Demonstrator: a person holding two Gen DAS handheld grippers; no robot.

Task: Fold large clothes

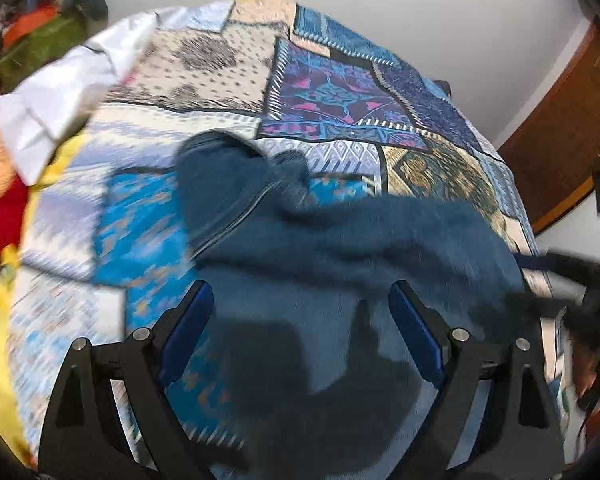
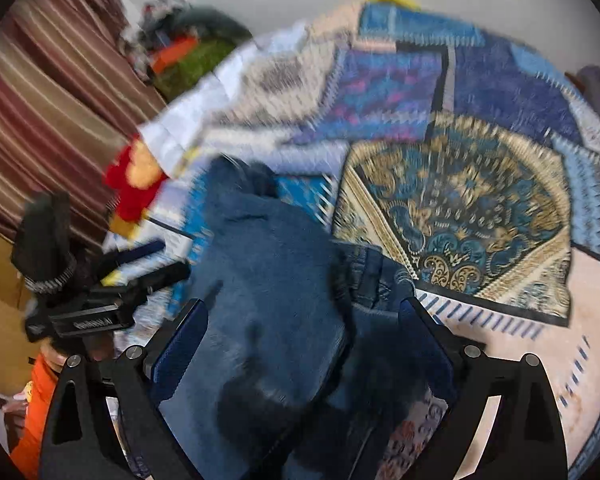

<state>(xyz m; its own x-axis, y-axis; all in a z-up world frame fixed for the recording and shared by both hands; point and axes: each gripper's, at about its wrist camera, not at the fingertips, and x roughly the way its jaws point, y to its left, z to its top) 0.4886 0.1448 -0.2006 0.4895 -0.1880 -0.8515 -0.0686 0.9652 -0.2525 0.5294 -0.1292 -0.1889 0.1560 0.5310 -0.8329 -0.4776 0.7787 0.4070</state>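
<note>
Far left, one pile (image 1: 48, 28) of mixed clothes sits beyond the bed; a white cloth (image 1: 56, 96) and a red-and-yellow blanket (image 1: 0, 216) lie at the bed's left edge. One pair of jeans (image 1: 340, 248) lies mid-bed on the patchwork cover (image 1: 204, 56), waistband (image 2: 374, 280) toward the near right. It looks like heavy, limp denim, not slippery; the waistband or a leg hem would likely give the firmest hold. The left gripper (image 1: 300, 328) and the right gripper (image 2: 302, 340) both hang over the denim, jaws spread wide, holding nothing.
</note>
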